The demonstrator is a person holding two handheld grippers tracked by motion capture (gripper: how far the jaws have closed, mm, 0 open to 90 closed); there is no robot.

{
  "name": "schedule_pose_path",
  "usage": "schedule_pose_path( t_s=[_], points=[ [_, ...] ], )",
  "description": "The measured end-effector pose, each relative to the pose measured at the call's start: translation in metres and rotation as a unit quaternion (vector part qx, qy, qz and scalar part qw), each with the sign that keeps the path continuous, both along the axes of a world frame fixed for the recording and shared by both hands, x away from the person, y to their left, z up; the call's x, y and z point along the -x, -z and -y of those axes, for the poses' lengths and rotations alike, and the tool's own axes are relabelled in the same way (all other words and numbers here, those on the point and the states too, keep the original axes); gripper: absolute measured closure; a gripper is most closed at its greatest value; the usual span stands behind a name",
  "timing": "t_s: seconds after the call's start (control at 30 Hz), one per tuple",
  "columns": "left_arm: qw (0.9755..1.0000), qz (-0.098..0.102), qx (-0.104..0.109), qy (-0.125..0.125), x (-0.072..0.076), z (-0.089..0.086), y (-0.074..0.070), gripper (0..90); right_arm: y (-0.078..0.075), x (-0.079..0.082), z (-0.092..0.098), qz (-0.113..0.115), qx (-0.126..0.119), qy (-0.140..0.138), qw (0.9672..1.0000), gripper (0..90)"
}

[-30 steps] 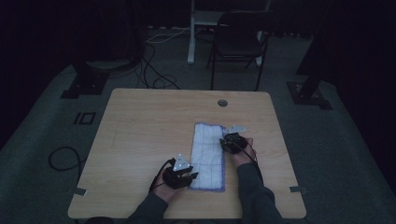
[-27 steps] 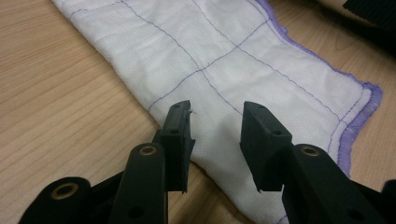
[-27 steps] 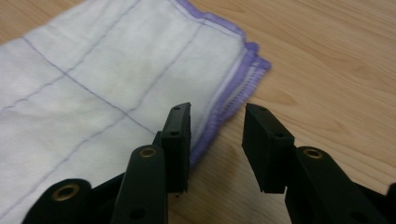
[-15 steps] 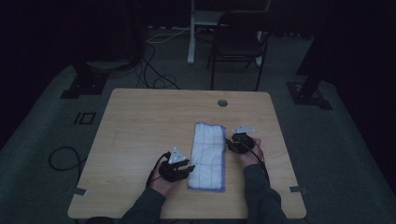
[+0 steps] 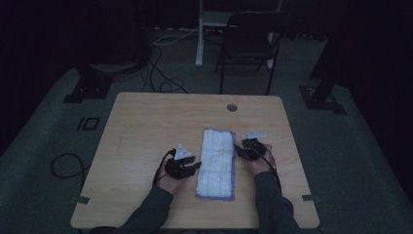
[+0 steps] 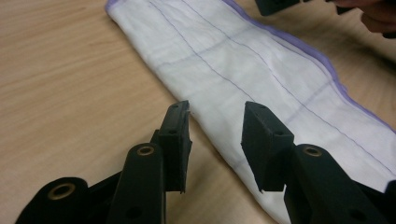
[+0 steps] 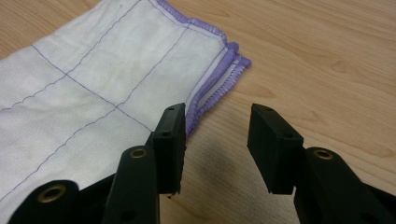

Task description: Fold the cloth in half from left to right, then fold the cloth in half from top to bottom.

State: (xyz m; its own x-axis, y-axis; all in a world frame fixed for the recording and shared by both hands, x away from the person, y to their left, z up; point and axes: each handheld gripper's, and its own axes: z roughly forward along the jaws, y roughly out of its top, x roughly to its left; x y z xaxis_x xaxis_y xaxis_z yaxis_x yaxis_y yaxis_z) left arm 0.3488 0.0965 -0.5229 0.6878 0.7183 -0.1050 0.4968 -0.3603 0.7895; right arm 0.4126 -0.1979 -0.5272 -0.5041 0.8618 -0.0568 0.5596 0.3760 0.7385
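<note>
The left hand-held gripper (image 6: 215, 140) has its jaws apart and holds nothing. It sits by the long edge of the folded white cloth (image 6: 261, 79). The right hand-held gripper (image 7: 217, 140) has just been opening. Nothing is between its jaws, and it waits by the cloth's purple corner. The cloth lies flat on the table (image 5: 146, 126). A grab there might catch just the top layer, and the fold could come undone.

A white folded cloth (image 5: 217, 162), crossed by thin purple grid lines and edged in purple stitching, lies on a light wood-grain table (image 5: 146, 122). Both grippers (image 5: 184, 165) (image 5: 249, 147) are black; a dark chair (image 5: 251, 41) stands behind.
</note>
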Motion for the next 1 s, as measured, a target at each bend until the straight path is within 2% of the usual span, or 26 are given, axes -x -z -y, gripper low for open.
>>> schedule_pose_path(
  t_s=[0.13,0.3,0.5,0.77,1.0],
  points=[
    [0.9999,-0.002,0.005,-0.009,-0.009,-0.001,0.000,62.4,0.000,0.000,0.000,0.000,-0.001,-0.001,1.0000,57.0],
    [0.9999,-0.003,-0.002,-0.011,-0.019,0.002,0.000,62.4,0.000,0.000,-0.001,0.000,-0.002,-0.004,1.0000,56.9],
    [0.9998,-0.004,0.000,-0.020,-0.033,0.004,-0.003,62.0,-0.001,0.000,-0.001,0.003,-0.004,-0.005,1.0000,56.8],
    [0.9996,0.003,-0.004,-0.028,-0.052,0.010,-0.007,61.0,-0.001,-0.004,0.002,0.000,-0.019,0.001,0.9998,56.9],
    [0.9993,0.001,-0.003,-0.038,-0.065,0.015,-0.002,60.1,-0.004,-0.008,-0.003,0.003,-0.021,-0.004,0.9998,58.0]
  ],
)
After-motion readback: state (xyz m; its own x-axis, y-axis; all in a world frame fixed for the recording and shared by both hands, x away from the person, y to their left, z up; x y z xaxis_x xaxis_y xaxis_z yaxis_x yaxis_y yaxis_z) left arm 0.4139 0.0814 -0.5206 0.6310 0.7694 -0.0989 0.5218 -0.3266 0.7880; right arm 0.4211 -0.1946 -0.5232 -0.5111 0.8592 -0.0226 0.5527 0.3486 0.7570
